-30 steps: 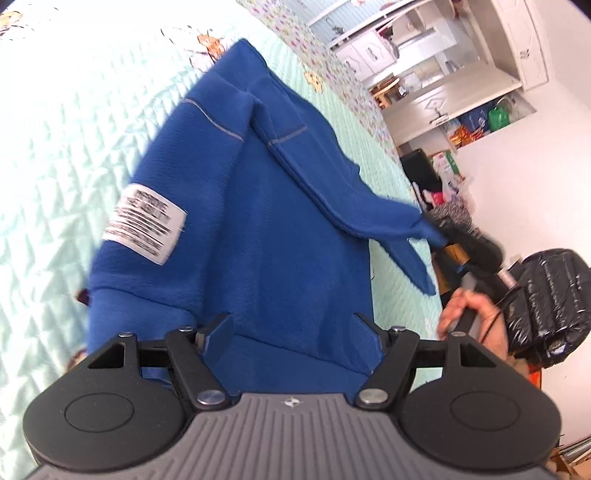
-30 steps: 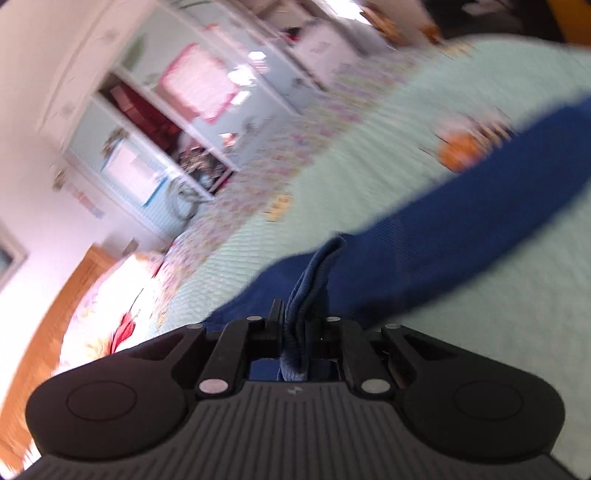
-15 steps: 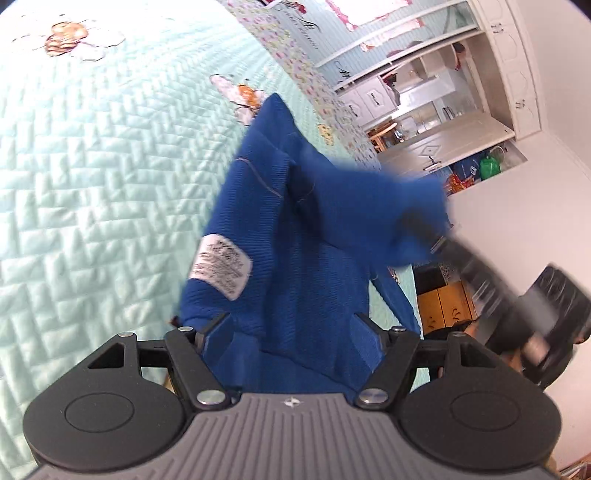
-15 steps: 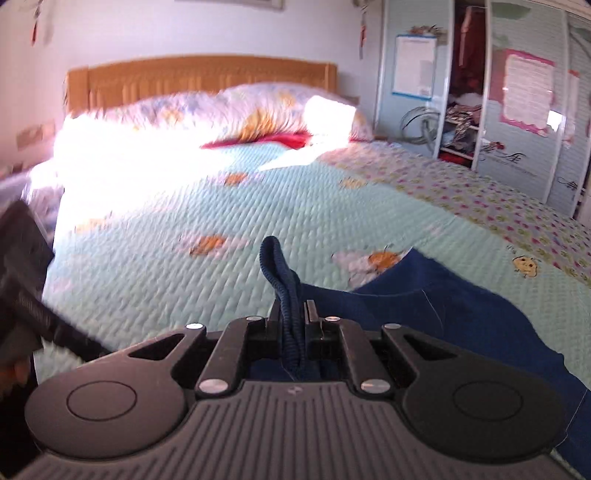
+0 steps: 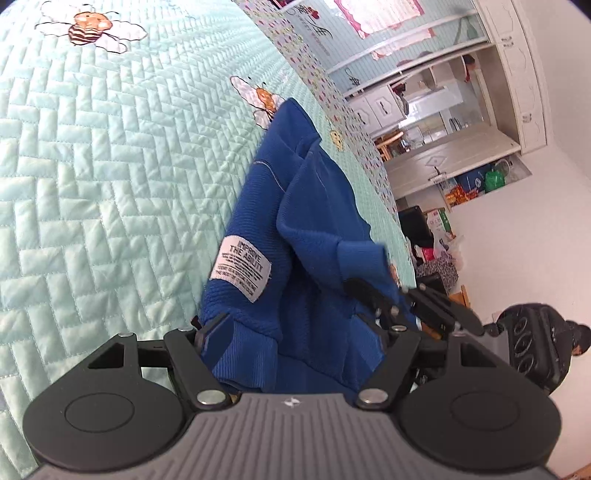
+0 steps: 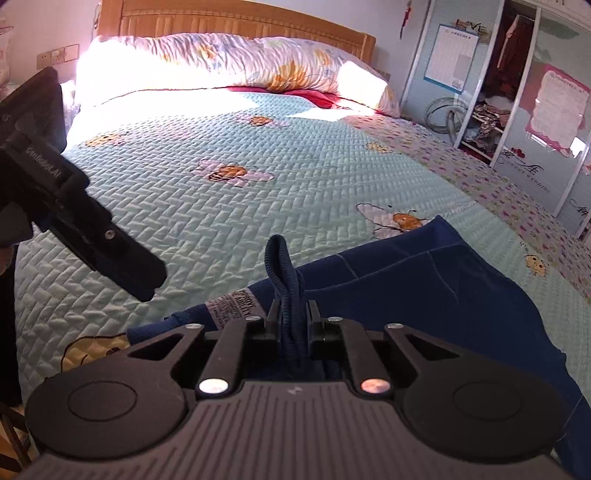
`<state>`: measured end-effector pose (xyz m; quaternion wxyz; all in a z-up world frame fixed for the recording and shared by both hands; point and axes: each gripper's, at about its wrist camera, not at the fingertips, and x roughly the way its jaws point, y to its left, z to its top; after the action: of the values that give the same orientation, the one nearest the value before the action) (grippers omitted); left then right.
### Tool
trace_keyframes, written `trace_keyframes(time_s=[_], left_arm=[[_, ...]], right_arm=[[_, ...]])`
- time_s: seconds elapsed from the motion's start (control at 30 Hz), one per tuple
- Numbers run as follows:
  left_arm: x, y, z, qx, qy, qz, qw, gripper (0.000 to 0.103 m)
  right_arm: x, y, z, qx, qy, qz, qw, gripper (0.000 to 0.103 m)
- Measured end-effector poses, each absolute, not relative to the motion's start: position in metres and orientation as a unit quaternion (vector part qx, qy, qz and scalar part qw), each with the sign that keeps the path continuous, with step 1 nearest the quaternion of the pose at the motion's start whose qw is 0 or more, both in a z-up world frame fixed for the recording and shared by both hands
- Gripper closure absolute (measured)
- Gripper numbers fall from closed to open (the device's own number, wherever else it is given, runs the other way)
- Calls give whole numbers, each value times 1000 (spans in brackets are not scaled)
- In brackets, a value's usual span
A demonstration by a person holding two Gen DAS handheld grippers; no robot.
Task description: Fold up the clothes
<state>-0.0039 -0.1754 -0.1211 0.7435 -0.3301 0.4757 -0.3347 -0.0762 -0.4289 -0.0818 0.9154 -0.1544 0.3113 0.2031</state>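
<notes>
A blue sweatshirt (image 5: 310, 229) with a white label (image 5: 242, 267) lies on the mint quilted bedspread (image 5: 110, 184). My left gripper (image 5: 295, 328) stands open, its fingers either side of the ribbed hem (image 5: 251, 354) without pressing on it. My right gripper (image 6: 293, 314) has the ribbed sleeve cuff (image 6: 282, 266) upright between its pads, and its jaws are opening. In the left wrist view the right gripper (image 5: 399, 297) holds that cuff (image 5: 362, 258) over the sweatshirt's body. In the right wrist view one left gripper finger (image 6: 125, 262) hovers over the bedspread, left of the sweatshirt (image 6: 424, 288).
Pillows (image 6: 240, 62) and a wooden headboard (image 6: 236, 22) close the far end of the bed. Wardrobe shelves (image 6: 517, 81) stand along the right side. A person in dark clothes (image 5: 535, 339) is at the bed's edge, with cupboards (image 5: 443, 110) behind.
The right gripper has swung the sleeve from out at the side across onto the sweatshirt's body, rolling upright. The left gripper has closed in on the hem, still open.
</notes>
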Motion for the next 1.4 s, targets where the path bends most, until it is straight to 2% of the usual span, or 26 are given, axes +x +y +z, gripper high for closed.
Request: trace_keyframes(time_s=[0.03,0.07,0.1,0.2,0.4,0.53,0.67,0.7,0.83,0.97,1.07,1.23,1.4], left_arm=[[-3,-174,-121,-334,476,-331,743,31],[-2,-172,-121,-336,476,-328,743,31],[-1,-171,-120,-335,476,-328,744,31],[-2,-175,-115,-323,472,-339,747,31],[-2,-198,-104,-336,459,-383,728,30],[6,-230,-101,-346,456,-415,707,28],[16,-253,-129,-322,493,-388,709,27],[16,-257,-139,-310,510,-378,708,28],[10,-253,-151,-319,489,-384,715,29],[13,-257,-135,-296,497,-381,721,28],[12,-269,-110,-252,470,-406,743,28],[29,-299,-95,-213,417,-450,760,27],[53,-298,-140,-251,463,-420,739,27]], right_arm=[[-75,-427,-85,-153,318,215,911,75],[-75,-424,-94,-152,338,230,900,49],[-77,-422,-102,-154,351,239,892,33],[-93,-424,-116,-125,361,251,890,32],[-123,-492,-116,157,332,184,912,32],[-136,-541,-135,367,289,144,872,32],[-148,-568,-154,494,242,109,828,31],[-150,-571,-159,506,239,104,822,31],[-156,-577,-177,535,243,85,805,31],[-156,-583,-182,559,227,86,793,31],[-140,-594,-175,567,212,88,791,31],[-79,-616,-146,522,208,87,822,31],[11,-624,-119,479,212,98,846,31]])
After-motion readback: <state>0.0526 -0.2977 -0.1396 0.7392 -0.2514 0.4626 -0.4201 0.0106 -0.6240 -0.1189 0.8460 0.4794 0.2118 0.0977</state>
